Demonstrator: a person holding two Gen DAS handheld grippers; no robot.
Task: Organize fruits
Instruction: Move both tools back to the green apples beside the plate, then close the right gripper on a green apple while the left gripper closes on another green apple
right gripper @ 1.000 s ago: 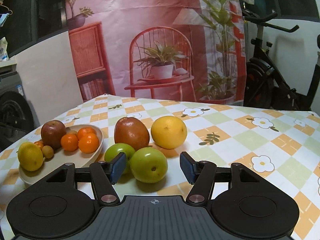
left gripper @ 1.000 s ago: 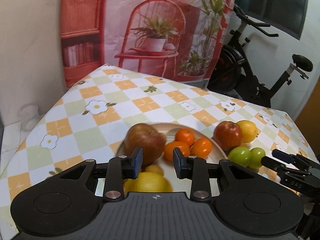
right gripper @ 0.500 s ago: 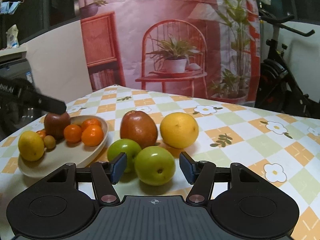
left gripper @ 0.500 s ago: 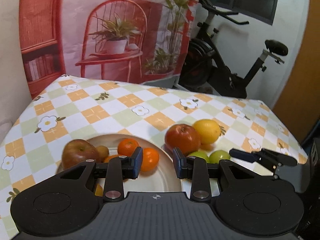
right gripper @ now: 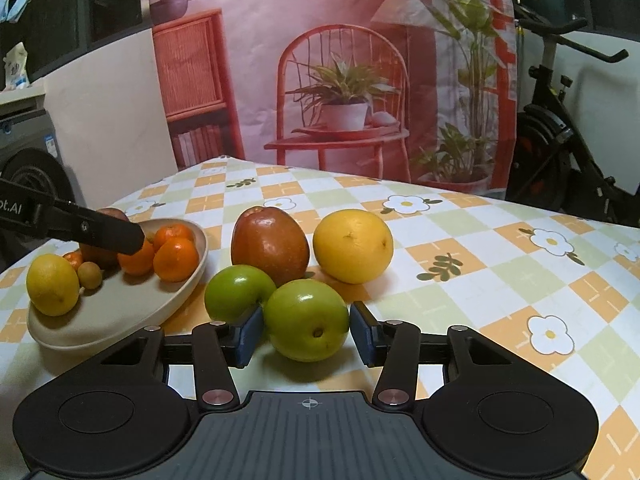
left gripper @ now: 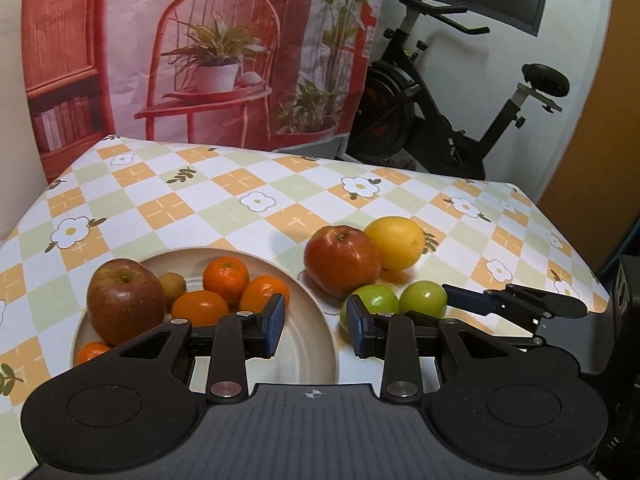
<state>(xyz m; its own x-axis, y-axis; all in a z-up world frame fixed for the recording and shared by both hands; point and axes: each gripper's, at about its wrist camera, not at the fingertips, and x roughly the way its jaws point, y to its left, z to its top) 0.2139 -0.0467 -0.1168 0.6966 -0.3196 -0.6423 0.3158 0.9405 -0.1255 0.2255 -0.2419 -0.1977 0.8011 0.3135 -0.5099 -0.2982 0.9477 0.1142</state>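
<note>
The right tool has just been closing its jaws around the nearer green apple, which sits between the pads. Both pads now look to be against its sides, so I judge the fruit gripped, though it rests on the surface and is not yet lifted. Touching it on the left is a second green apple; behind stand a red apple and a yellow orange, all outside the plate.

The left tool is nearly closed and holds nothing, its narrow gap hanging over the plate's near rim. A second ago it looked straight down on the plate; now its view has swung toward the loose fruit, and the right tool shows at its right edge. The plate holds an apple, tangerines, a small brown fruit and a lemon.

The closing grip suggests the green apple is next to go into the plate, where open space remains at the front.
</note>
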